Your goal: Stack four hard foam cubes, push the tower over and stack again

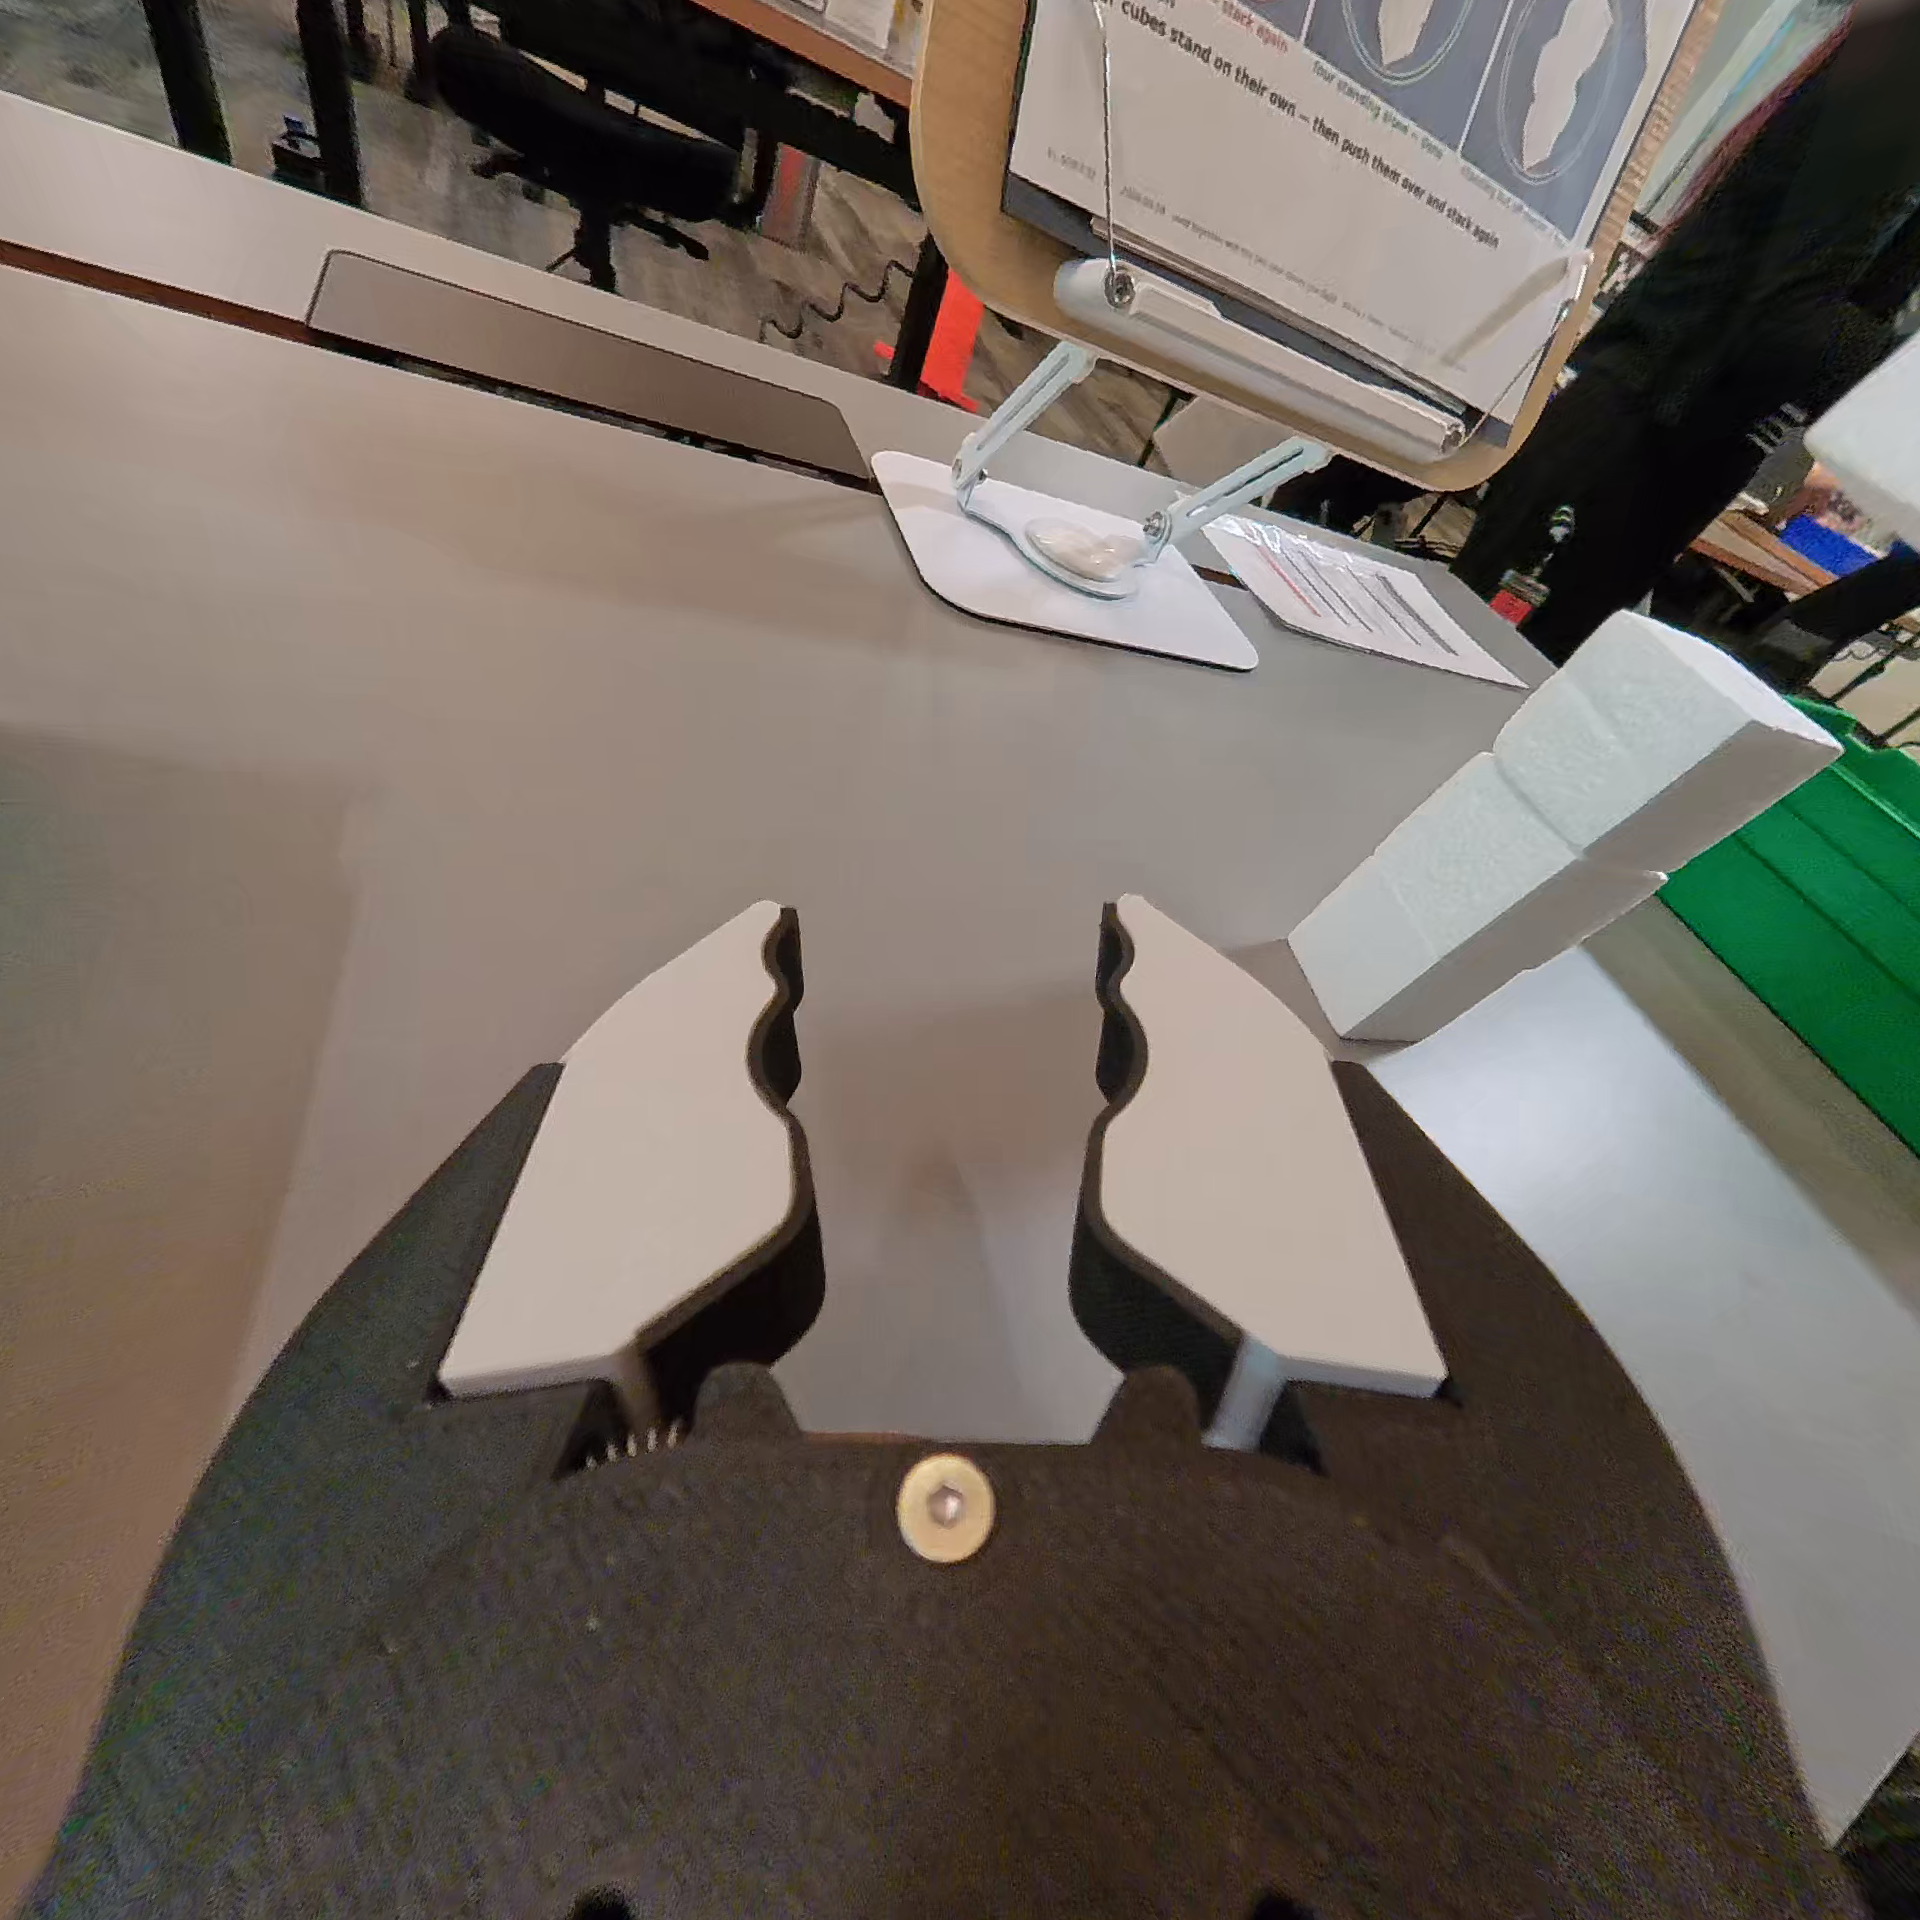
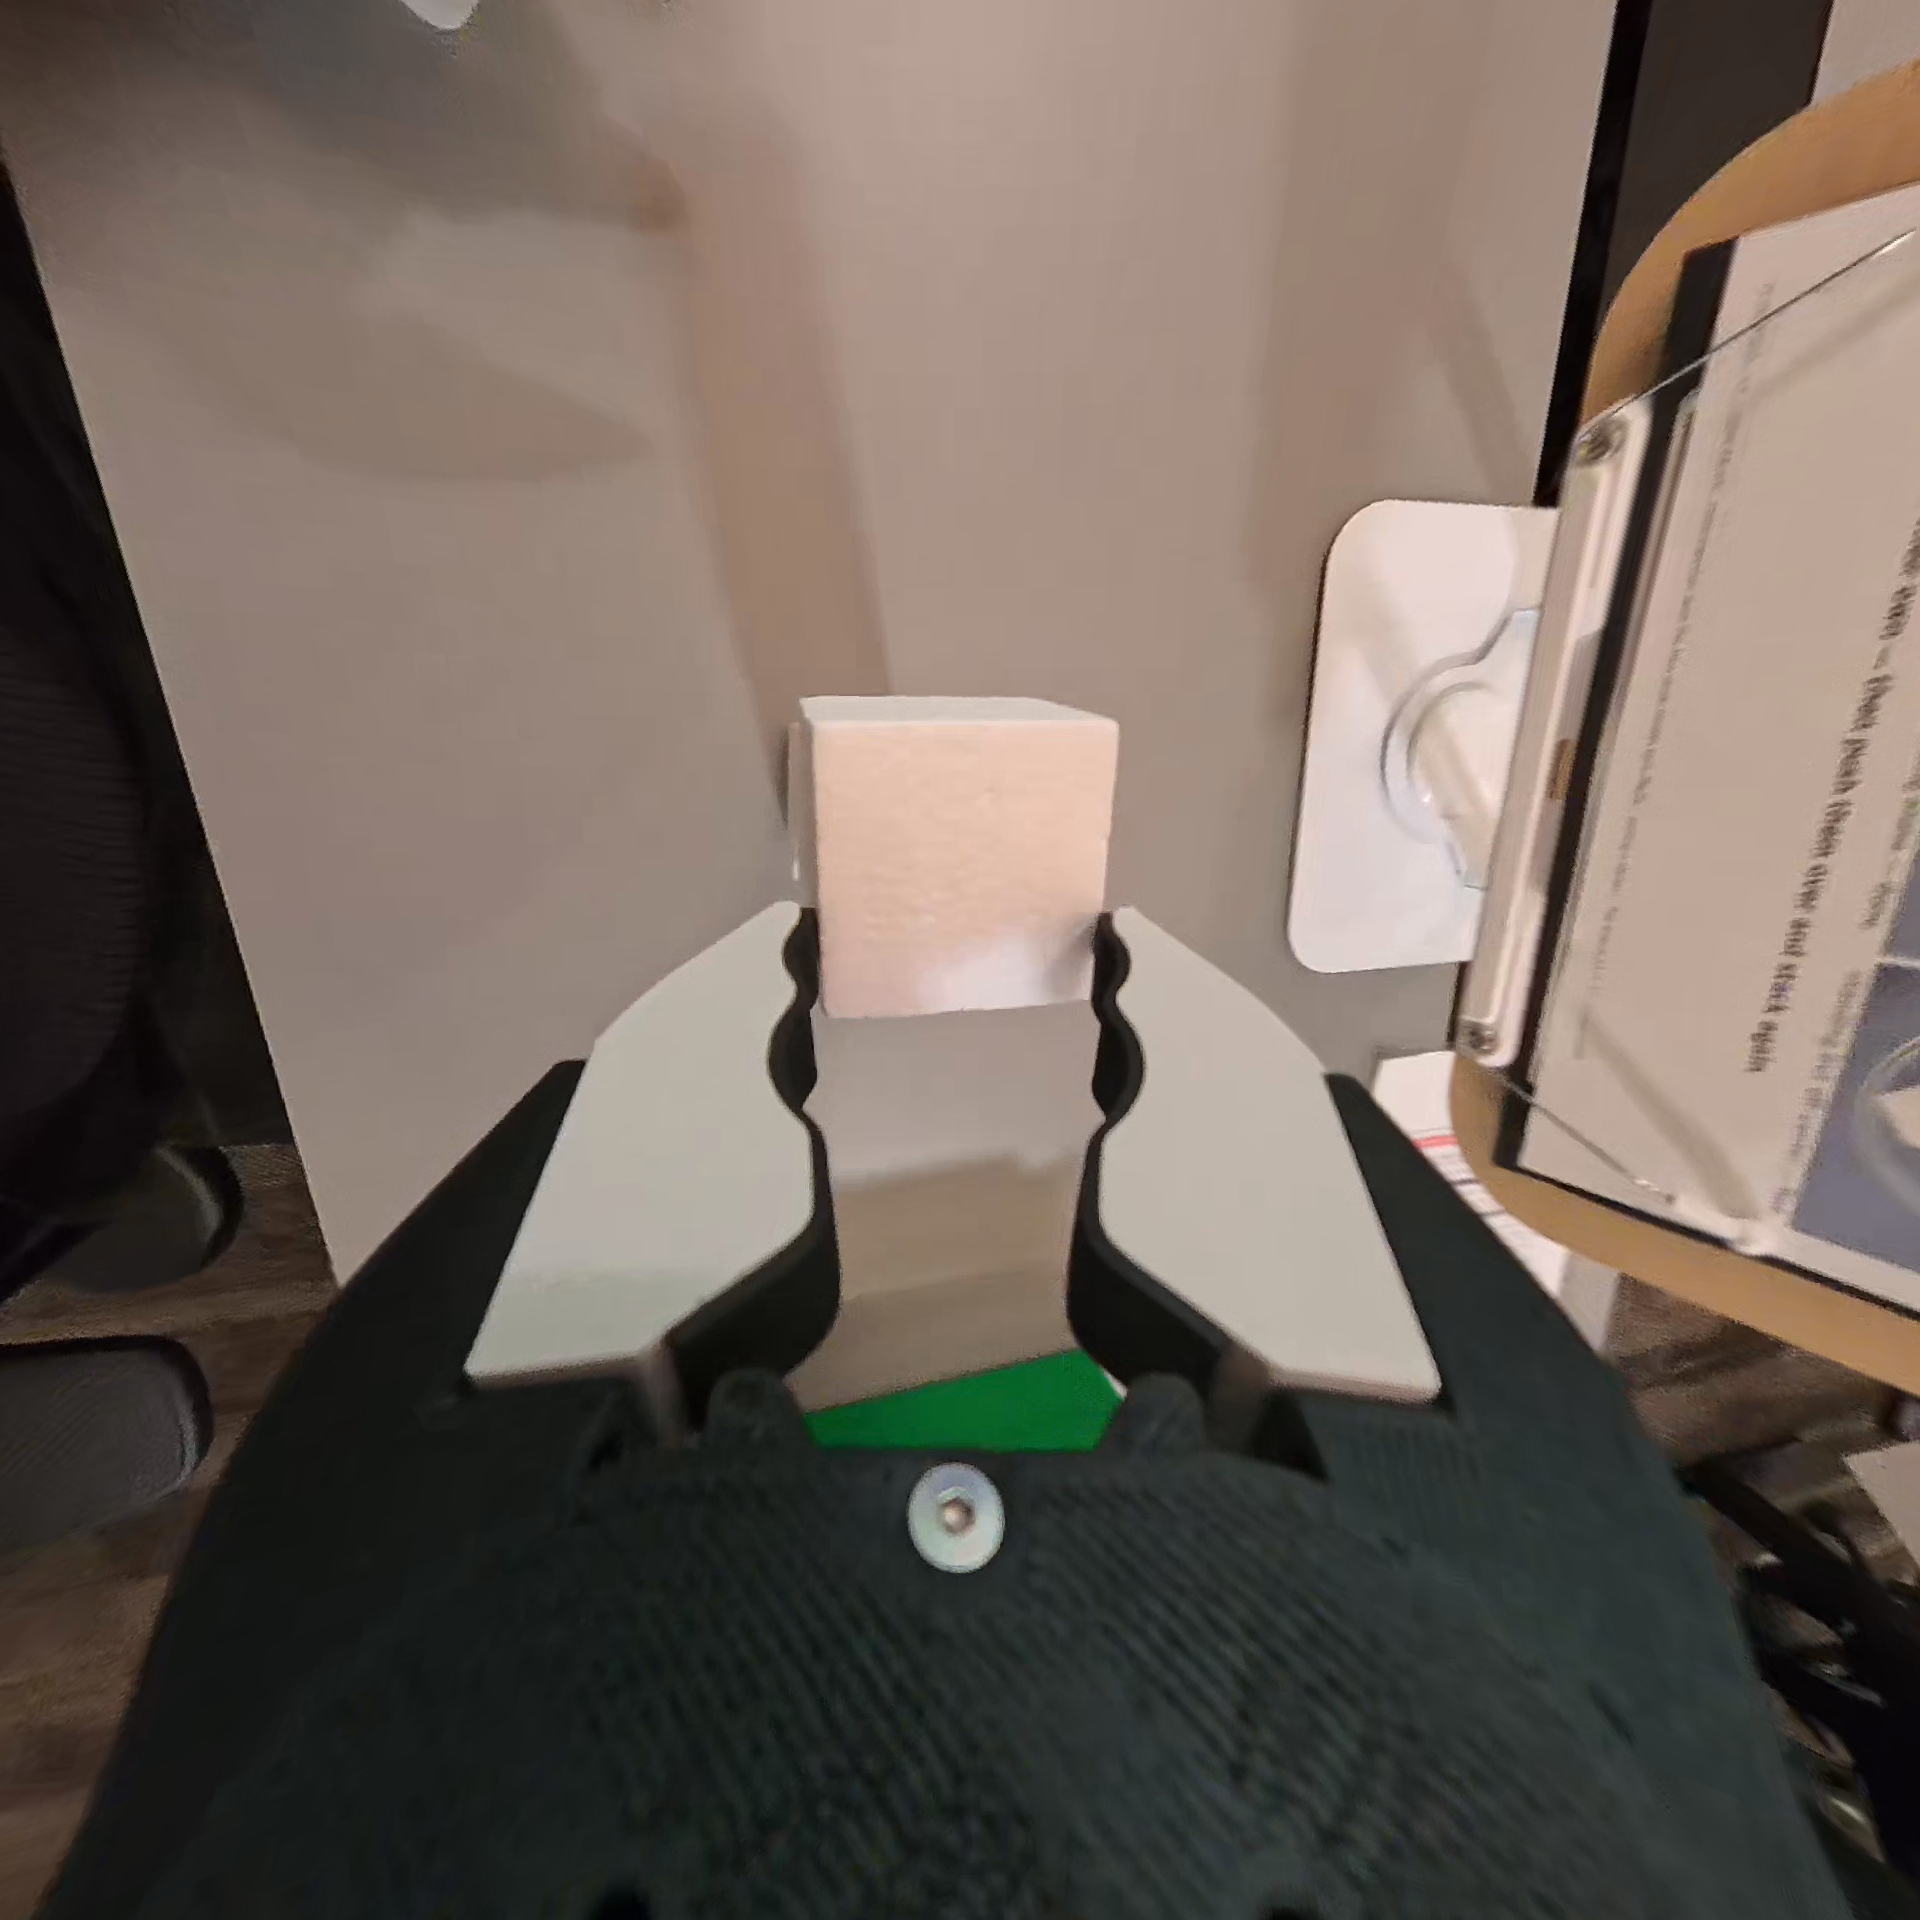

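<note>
My left gripper (image 1: 951, 914) is open and empty, low over the grey table (image 1: 520, 675). To its right, a stack of three white foam cubes (image 1: 1507, 831) stands near the table's right edge. Another white foam piece (image 1: 1870, 416) shows at the right border, above the stack. My right gripper (image 2: 951, 925) is shut on a white foam cube (image 2: 956, 852), pinched at its lower corners by the fingertips (image 2: 1132, 935) and held above the table (image 2: 520, 520). A sliver of another white object (image 2: 794, 769) shows behind the cube's left edge; the rest is hidden.
A wooden document stand (image 1: 966, 208) holding a printed sheet rests on a white base (image 1: 1195, 623) at the table's far side, also in the right wrist view (image 2: 1382, 727). A laminated sheet (image 1: 1361, 603) lies beside it. A green bin (image 1: 1818, 914) sits past the right edge. A person in dark clothes (image 1: 1714, 364) stands beyond. My right fingertips sit around 25 cm from my left ones.
</note>
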